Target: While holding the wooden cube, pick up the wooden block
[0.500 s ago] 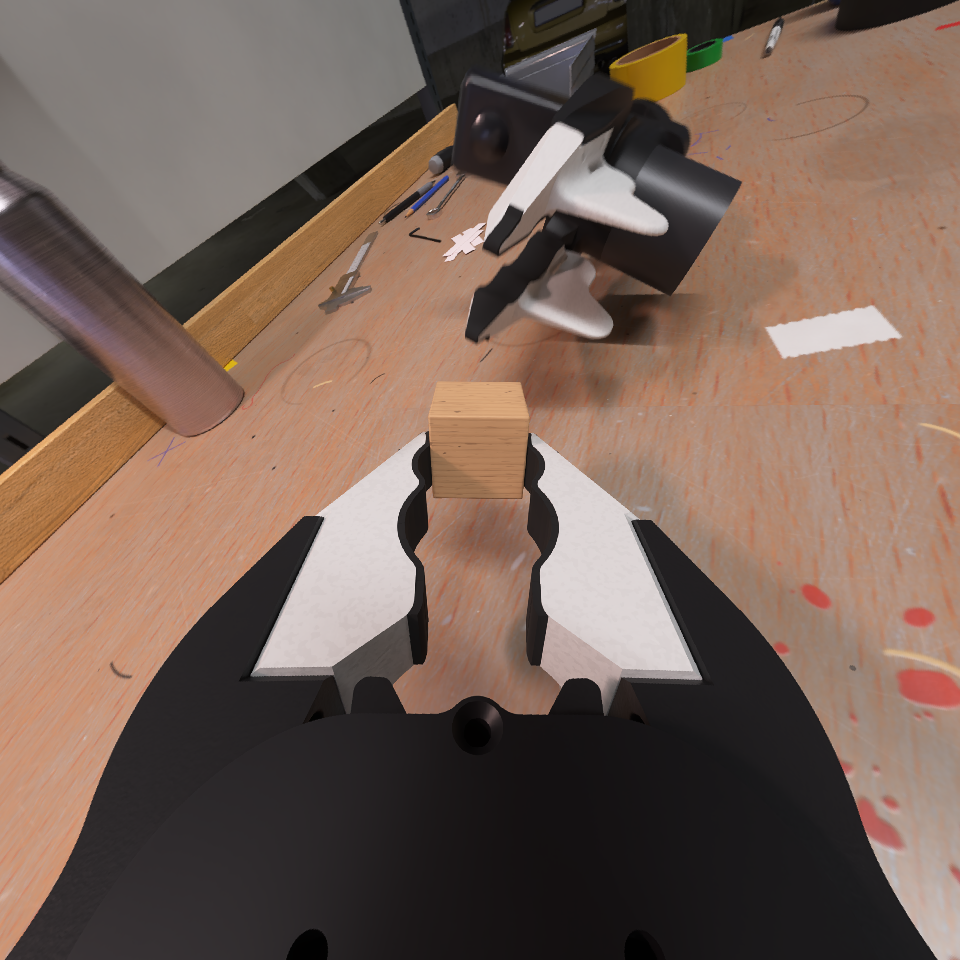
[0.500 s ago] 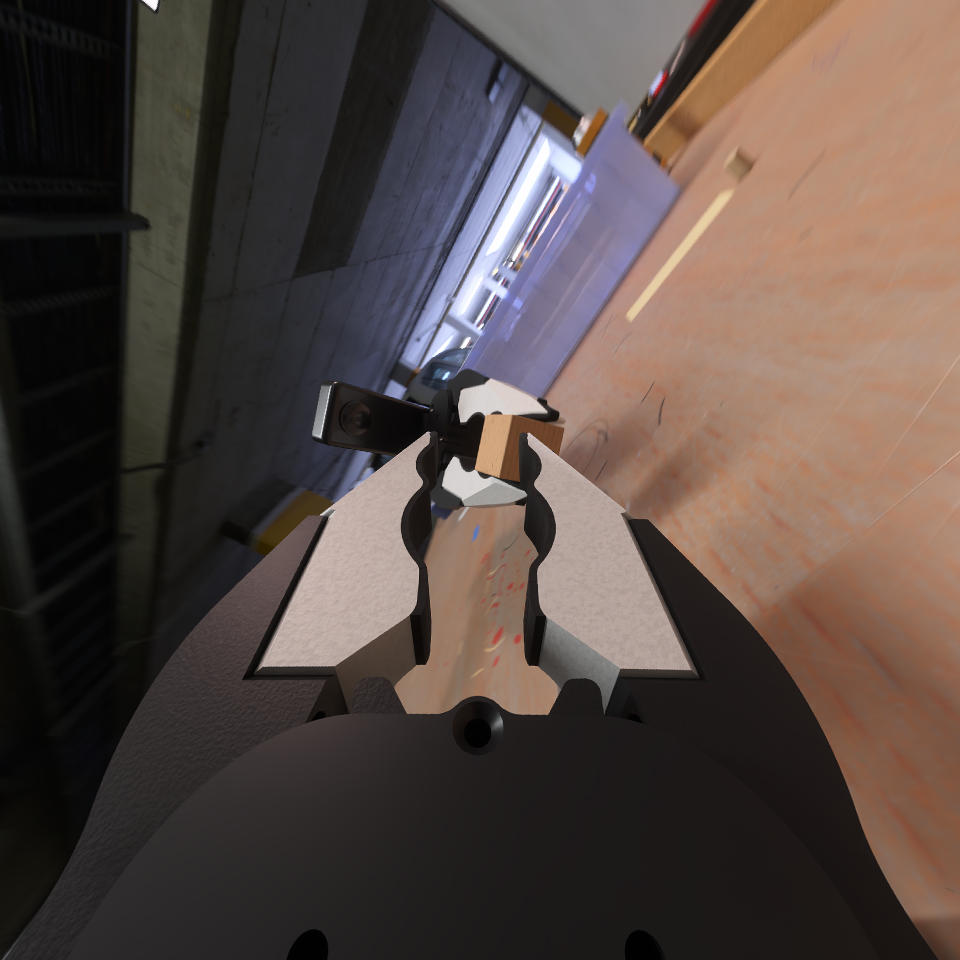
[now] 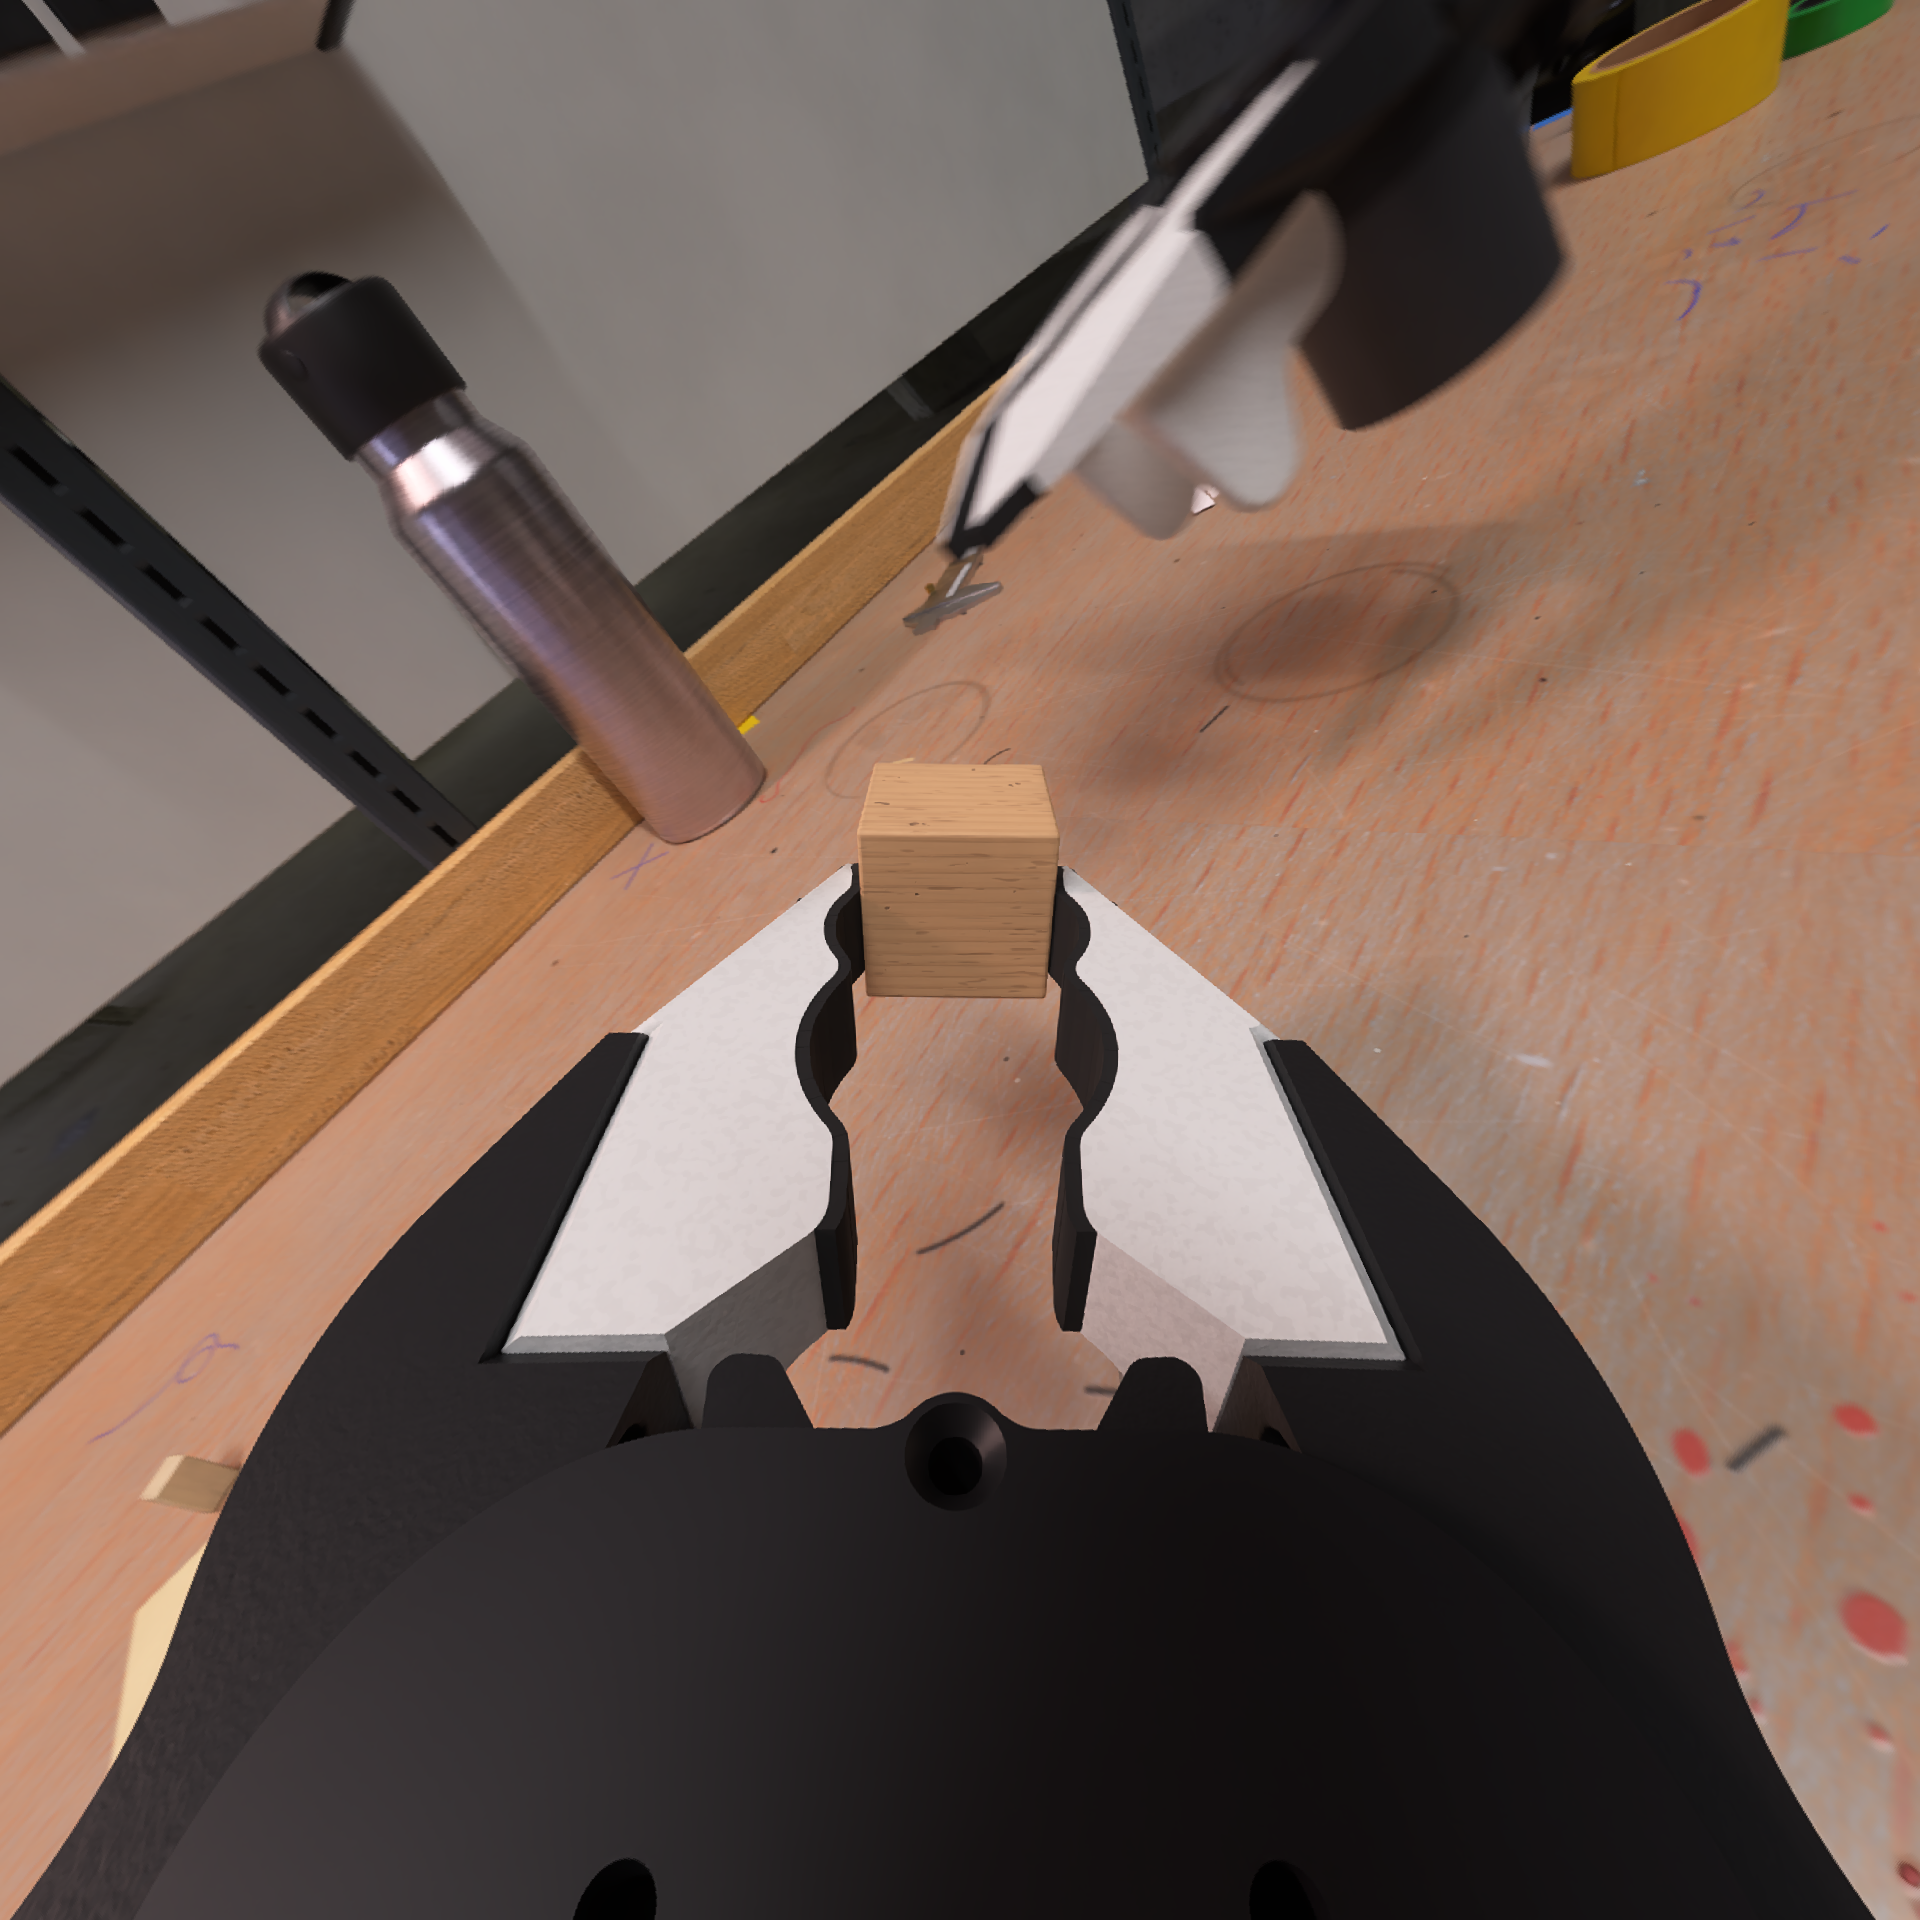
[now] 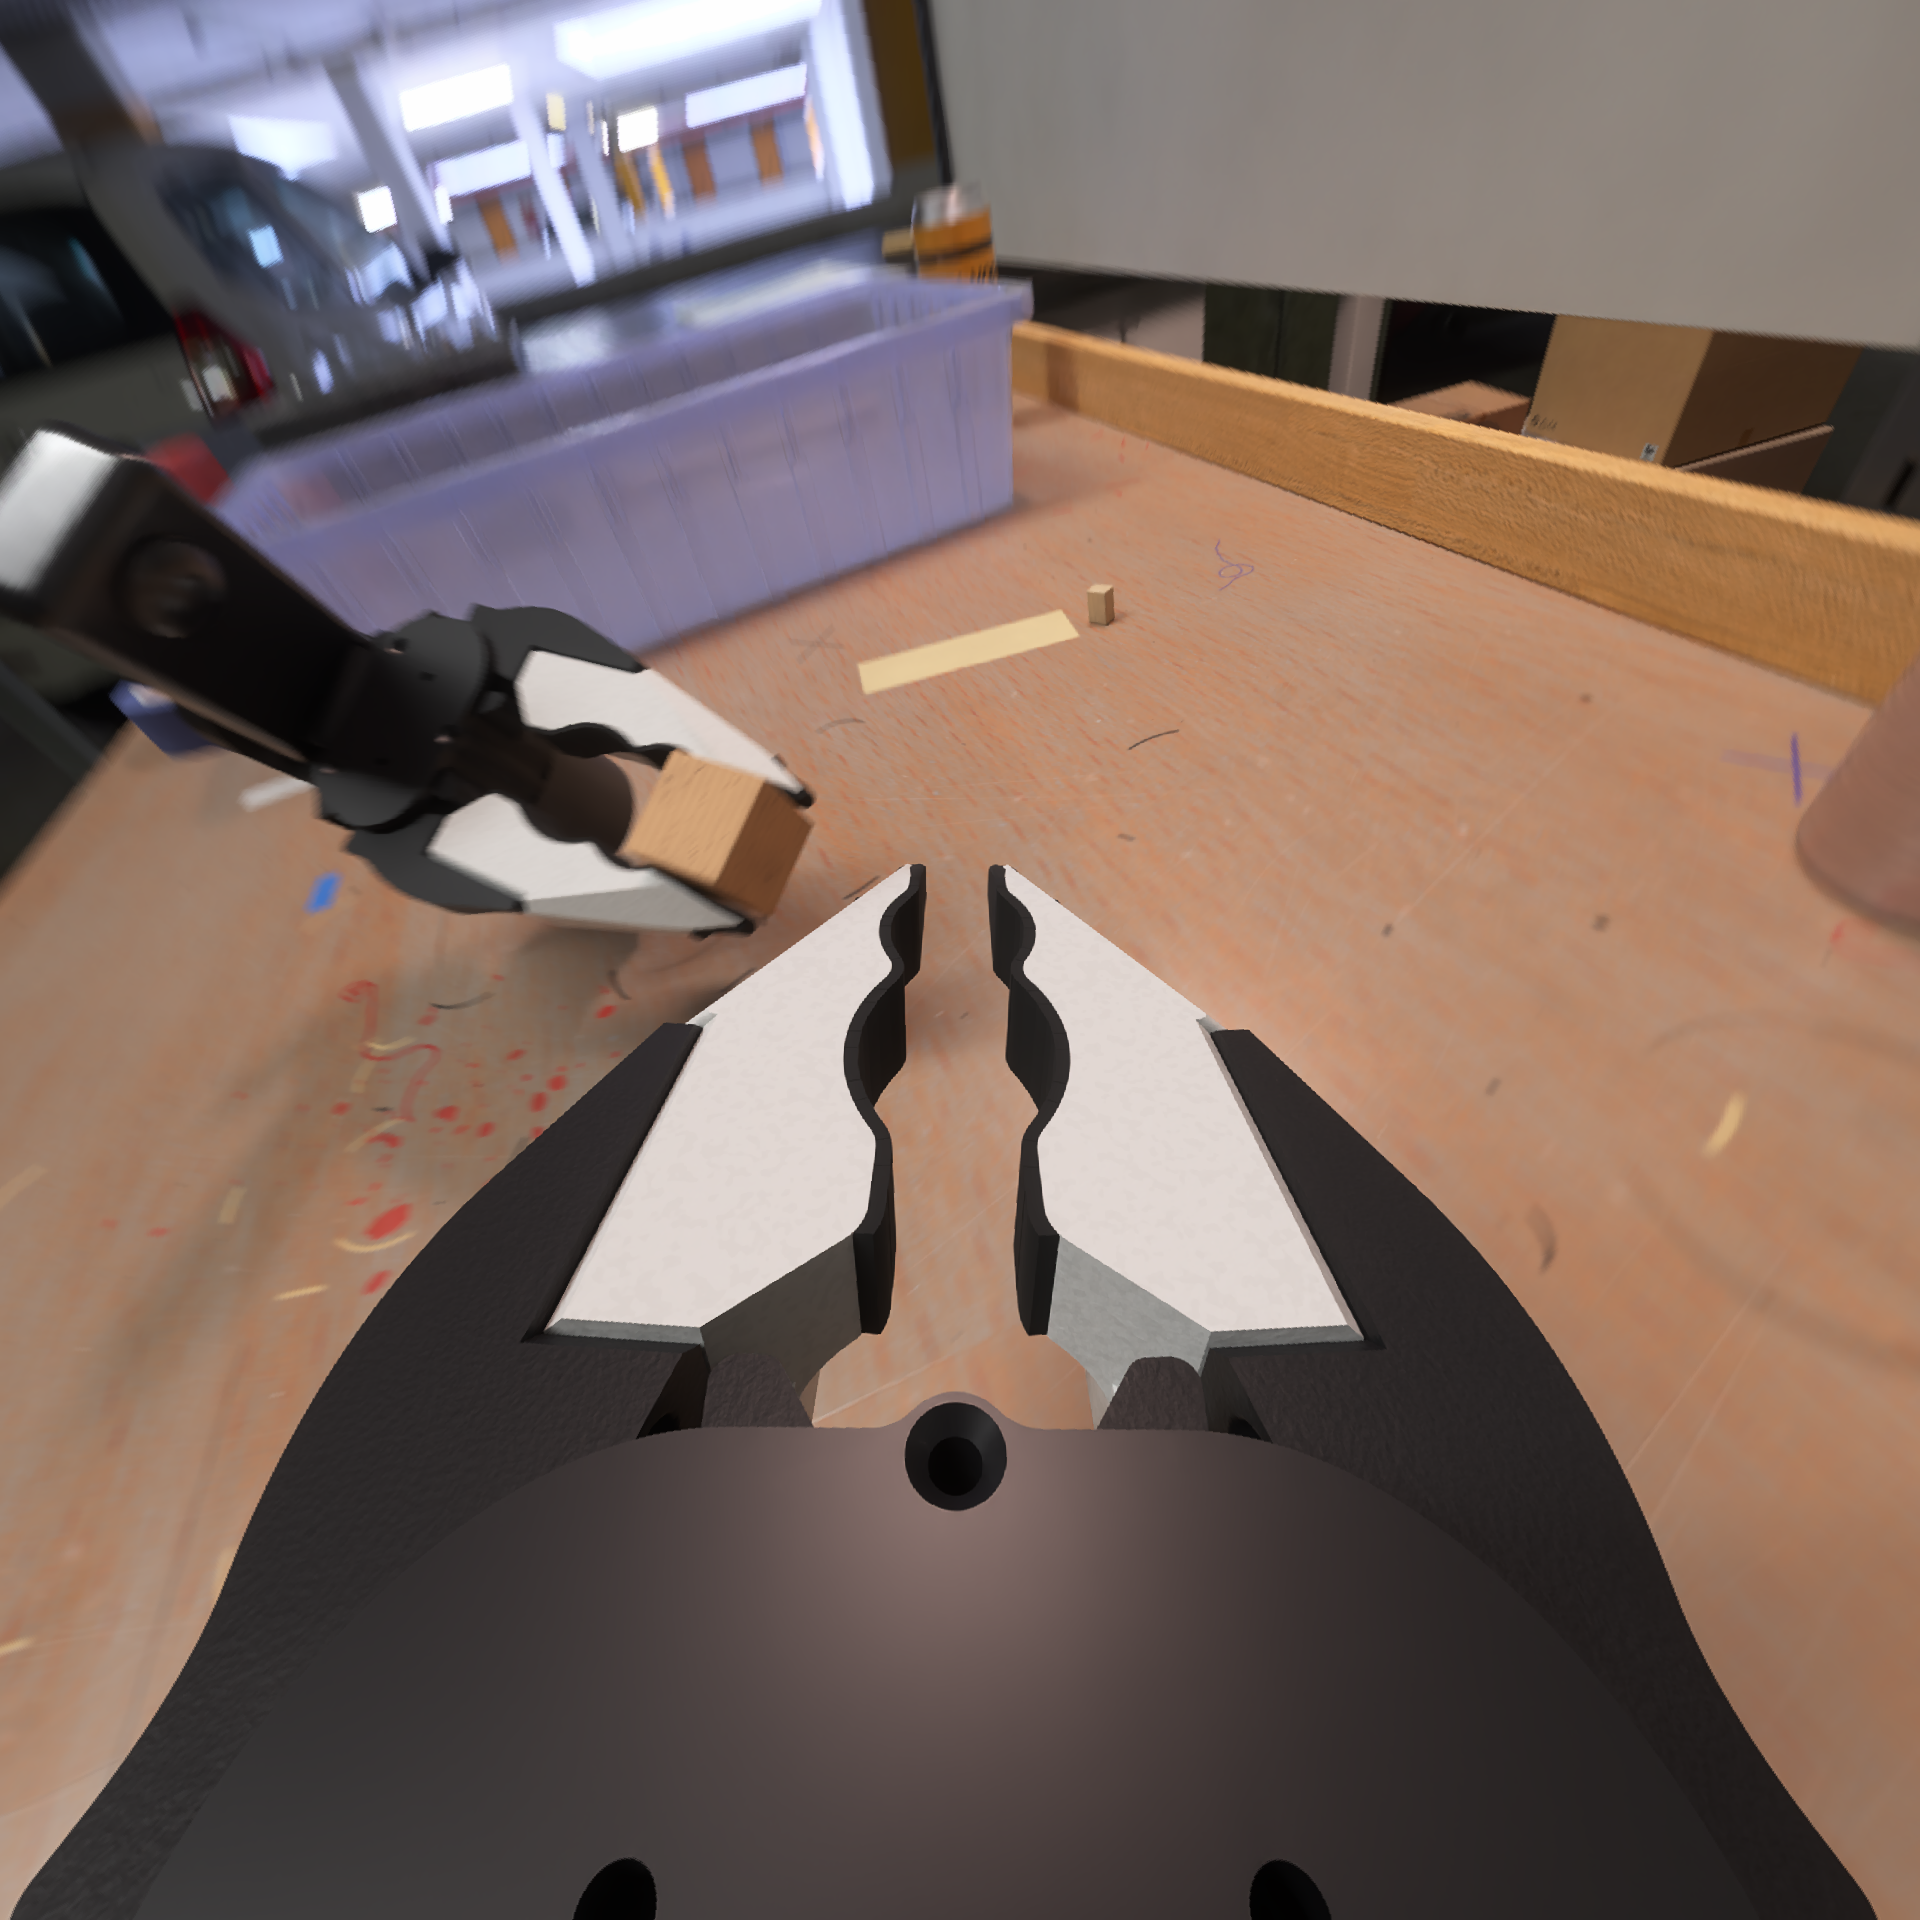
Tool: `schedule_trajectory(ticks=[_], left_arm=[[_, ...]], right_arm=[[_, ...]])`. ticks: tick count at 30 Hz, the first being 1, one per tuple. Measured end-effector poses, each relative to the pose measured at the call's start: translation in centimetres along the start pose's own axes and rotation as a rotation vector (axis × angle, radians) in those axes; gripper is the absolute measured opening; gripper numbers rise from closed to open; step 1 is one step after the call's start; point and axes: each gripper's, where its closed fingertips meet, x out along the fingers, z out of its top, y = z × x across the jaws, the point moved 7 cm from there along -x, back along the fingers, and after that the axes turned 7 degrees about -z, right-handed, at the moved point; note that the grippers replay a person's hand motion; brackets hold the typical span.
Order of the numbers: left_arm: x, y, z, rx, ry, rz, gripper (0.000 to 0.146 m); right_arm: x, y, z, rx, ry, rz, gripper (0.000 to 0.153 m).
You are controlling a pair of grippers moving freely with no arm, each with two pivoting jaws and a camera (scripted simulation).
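Cube in hand, block not yet picked up.

Left gripper point(image 3: 954, 914) clenched on the wooden cube point(image 3: 954, 883), lifted clear of the tabletop point(image 3: 1455, 935). Right gripper point(image 4: 954, 883) empty, fingers narrowly parted, aimed across the tabletop toward the small wooden block point(image 4: 1100, 605) standing far off beside a pale flat strip point(image 4: 966, 650). Reaching, closing on and lifting the block all left to do.

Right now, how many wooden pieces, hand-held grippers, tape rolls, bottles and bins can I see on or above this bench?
Wooden pieces: 2, the wooden cube and the wooden block
Hand-held grippers: 2, the left hand-held gripper and the right hand-held gripper
Tape rolls: 2, the yellow tape roll and the green tape roll
Bottles: 1, the metal bottle
Bins: 1, the plastic bin
Total: 8
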Motion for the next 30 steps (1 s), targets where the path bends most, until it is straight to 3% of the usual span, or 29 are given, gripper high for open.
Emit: schedule_trajectory(ticks=[3,9,11,15,17,22,24,26,30], left_arm=[[0.3,-0.2,-0.4,0.021,0.017,0.016,0.034],[0.4,0.7,-1.5,-0.106,0.026,-0.020,0.034],[0.1,1.2,-1.6,-0.145,0.005,-0.007,0.034],[0.0,1.3,-1.6,-0.139,-0.002,0.011,0.034],[0.2,0.9,-1.6,-0.094,0.012,0.013,0.034],[0.6,0.2,-1.7,0.004,0.049,0.008,0.034],[0.6,0.2,-1.7,0.006,0.047,0.006,0.034],[0.6,0.3,-1.7,-0.005,0.042,0.005,0.034],[0.6,0.3,-1.7,-0.007,0.045,0.001,0.034]], right_arm=[[4.7,-1.0,3.3,-0.158,0.111,0.023,0.012],[18.7,-1.8,8.2,-0.409,0.385,0.172,0.017],[23.3,-2.3,9.0,-0.351,0.522,0.184,0.018],[31.0,-2.7,9.5,-0.095,0.727,0.184,0.019],[33.9,-2.3,9.4,-0.136,0.785,0.220,0.020],[37.4,-0.8,7.6,-0.699,0.828,0.418,0.019],[38.0,-1.0,6.7,-0.909,0.851,0.421,0.018],[38.6,-1.7,5.9,-0.994,0.929,0.421,0.019],[39.5,-2.8,5.7,-0.983,0.990,0.439,0.020]])
